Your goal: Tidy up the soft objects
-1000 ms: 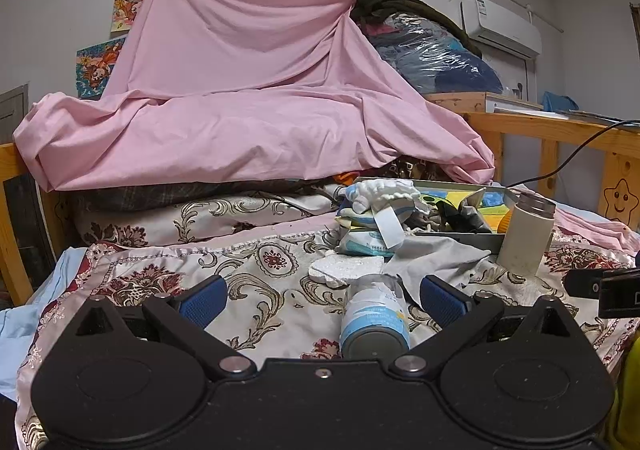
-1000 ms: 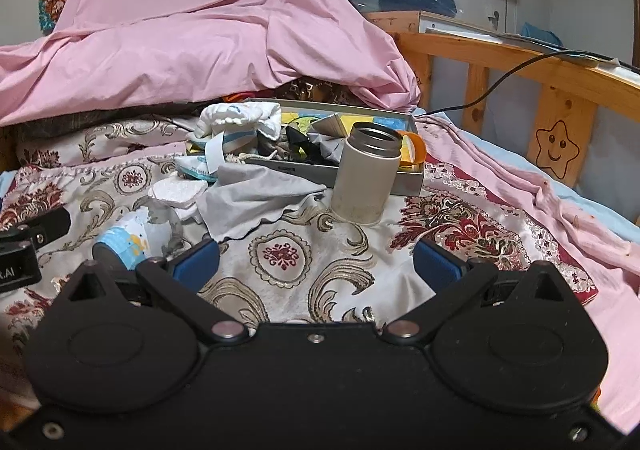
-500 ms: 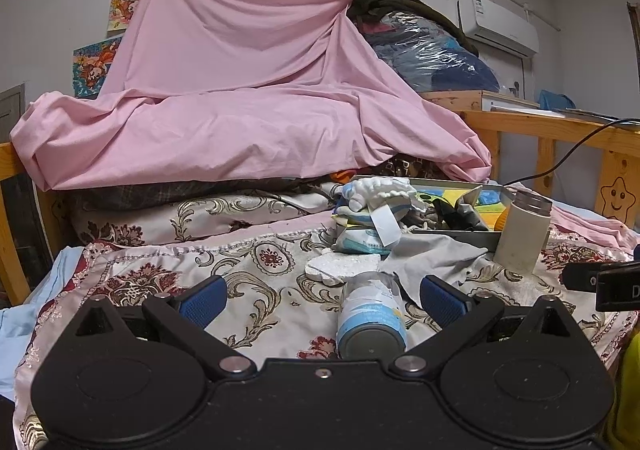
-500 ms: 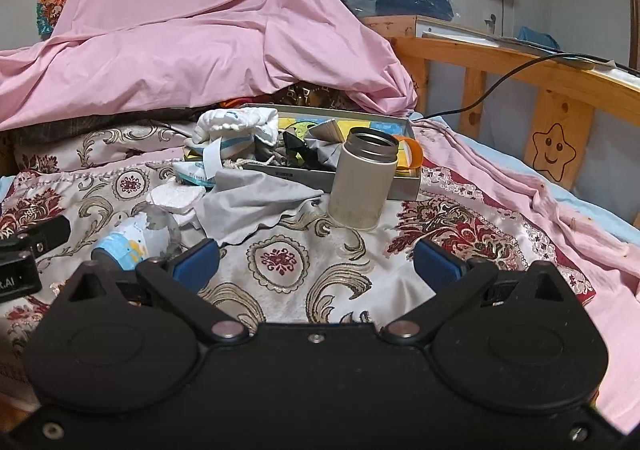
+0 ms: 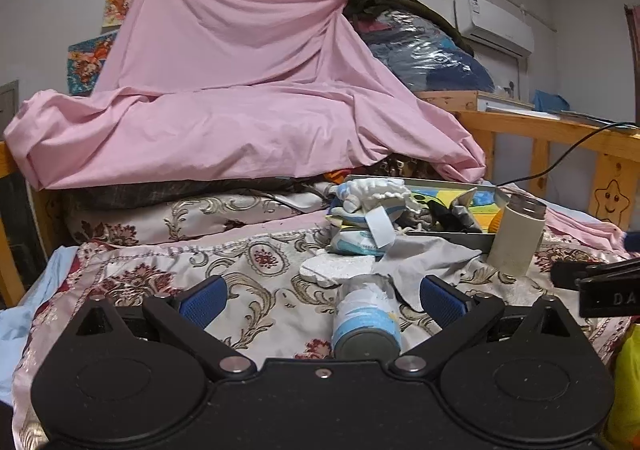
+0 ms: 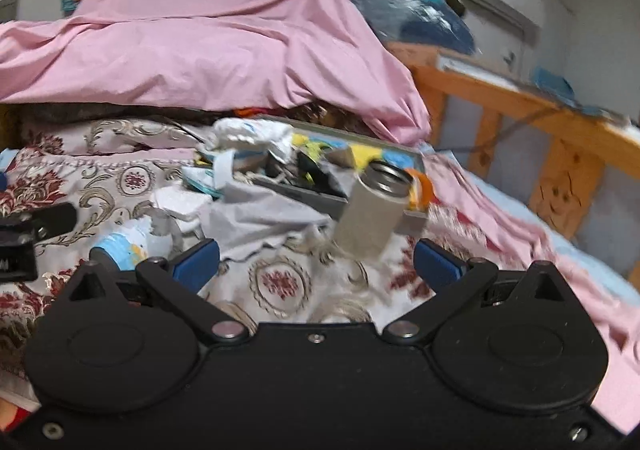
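A grey cloth (image 5: 424,256) lies crumpled on the patterned bedspread, also in the right wrist view (image 6: 264,215). A white foam piece (image 5: 336,270) lies beside it. A white plush toy (image 5: 376,189) and soft packets sit at the left end of a grey tray (image 5: 448,237). My left gripper (image 5: 322,300) is open, with a blue-and-white bottle (image 5: 366,324) lying between its fingers, untouched. My right gripper (image 6: 316,264) is open and empty, just short of the grey cloth and a beige cup (image 6: 374,209).
A large pink sheet (image 5: 240,109) covers a pile at the back. A wooden bed rail (image 5: 560,137) with a star cut-out runs along the right. The beige cup (image 5: 516,238) stands before the tray. The right gripper's tip (image 5: 596,280) shows at the left view's right edge.
The right gripper has swung and tilted, blurring its view; the cup and tray now sit closer and more central. The left gripper has barely moved.
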`<action>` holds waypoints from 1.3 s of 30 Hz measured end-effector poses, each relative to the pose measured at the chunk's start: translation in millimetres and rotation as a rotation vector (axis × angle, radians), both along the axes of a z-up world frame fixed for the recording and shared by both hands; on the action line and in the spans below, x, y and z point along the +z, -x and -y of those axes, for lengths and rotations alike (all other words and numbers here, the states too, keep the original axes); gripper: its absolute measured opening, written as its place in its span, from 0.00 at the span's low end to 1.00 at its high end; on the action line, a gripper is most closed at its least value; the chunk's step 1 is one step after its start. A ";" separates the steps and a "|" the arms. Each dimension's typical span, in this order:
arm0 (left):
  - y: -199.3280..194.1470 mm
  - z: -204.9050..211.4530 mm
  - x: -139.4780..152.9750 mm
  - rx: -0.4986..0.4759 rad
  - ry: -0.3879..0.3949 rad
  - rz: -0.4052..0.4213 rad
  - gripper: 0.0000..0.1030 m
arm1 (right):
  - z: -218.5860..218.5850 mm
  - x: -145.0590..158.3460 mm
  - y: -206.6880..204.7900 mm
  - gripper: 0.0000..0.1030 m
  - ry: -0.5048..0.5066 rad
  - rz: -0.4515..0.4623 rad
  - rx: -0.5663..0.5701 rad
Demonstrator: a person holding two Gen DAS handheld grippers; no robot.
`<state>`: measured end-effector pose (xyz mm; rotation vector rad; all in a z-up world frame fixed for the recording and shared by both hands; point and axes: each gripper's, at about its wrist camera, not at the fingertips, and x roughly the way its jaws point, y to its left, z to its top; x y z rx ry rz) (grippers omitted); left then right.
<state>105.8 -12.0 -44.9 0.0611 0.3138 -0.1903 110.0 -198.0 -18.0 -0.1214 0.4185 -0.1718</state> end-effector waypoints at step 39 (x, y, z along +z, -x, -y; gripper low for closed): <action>-288.8 7.9 -54.9 -0.251 0.211 -0.647 0.99 | 8.6 -71.7 -202.1 0.74 -0.023 -0.267 0.401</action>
